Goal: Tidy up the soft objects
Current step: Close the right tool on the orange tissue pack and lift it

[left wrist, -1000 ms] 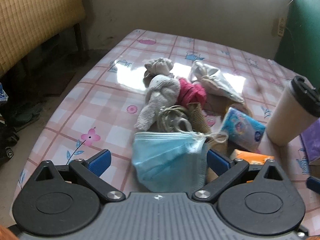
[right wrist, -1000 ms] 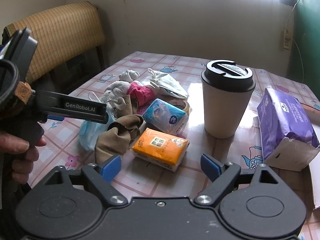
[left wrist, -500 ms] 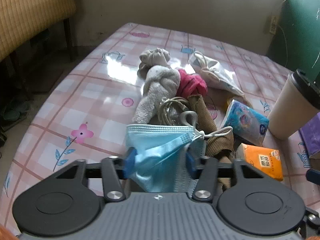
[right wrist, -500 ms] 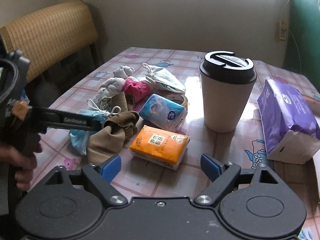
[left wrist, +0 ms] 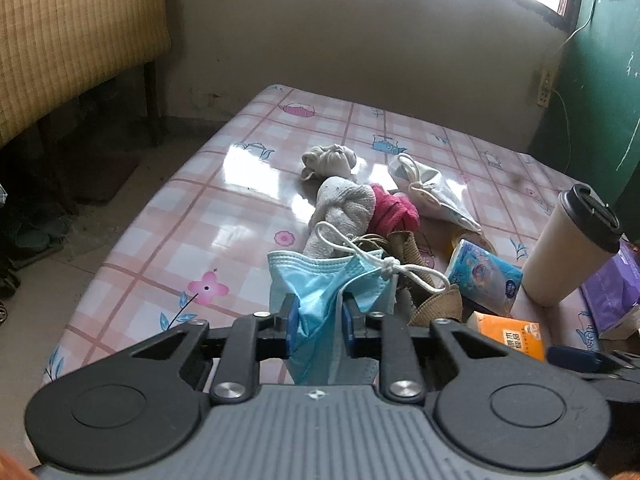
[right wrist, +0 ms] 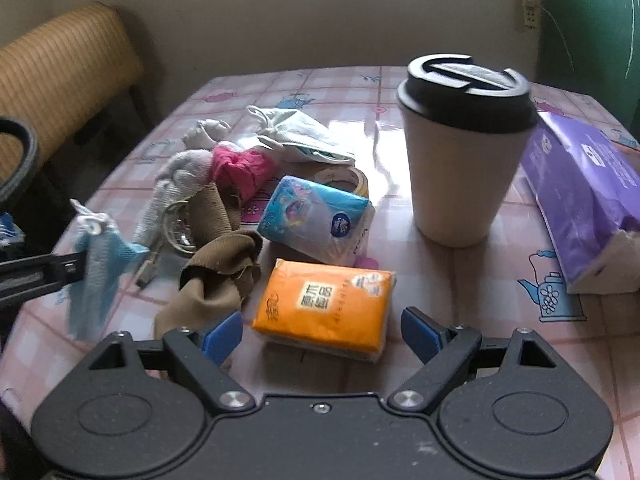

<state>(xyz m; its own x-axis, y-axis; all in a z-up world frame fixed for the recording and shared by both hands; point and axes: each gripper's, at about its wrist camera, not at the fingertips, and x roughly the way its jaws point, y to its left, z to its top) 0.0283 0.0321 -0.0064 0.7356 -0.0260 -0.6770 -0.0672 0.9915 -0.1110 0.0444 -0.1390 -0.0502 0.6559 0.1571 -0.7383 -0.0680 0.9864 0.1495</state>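
My left gripper (left wrist: 319, 322) is shut on a blue face mask (left wrist: 320, 284) and holds it lifted above the table; the mask also shows hanging at the left of the right wrist view (right wrist: 98, 268). Behind it lies a pile of soft things: a grey-white sock (left wrist: 344, 208), a pink cloth (left wrist: 394, 210), a brown cloth (right wrist: 216, 276), a white mask (left wrist: 436, 192) and a knotted grey cloth (left wrist: 330, 160). My right gripper (right wrist: 320, 330) is open and empty, just in front of an orange tissue pack (right wrist: 326, 304).
A paper cup with a black lid (right wrist: 460, 148) stands at the right. A blue tissue pack (right wrist: 316, 218), a purple tissue pack (right wrist: 584, 196) and a tape roll (right wrist: 348, 178) lie nearby. A cable coil (right wrist: 178, 226) lies in the pile. The table edge (left wrist: 120, 280) is at the left.
My left gripper has closed on the blue mask and lifted it off the table. The right gripper has moved closer to the orange pack, still open.
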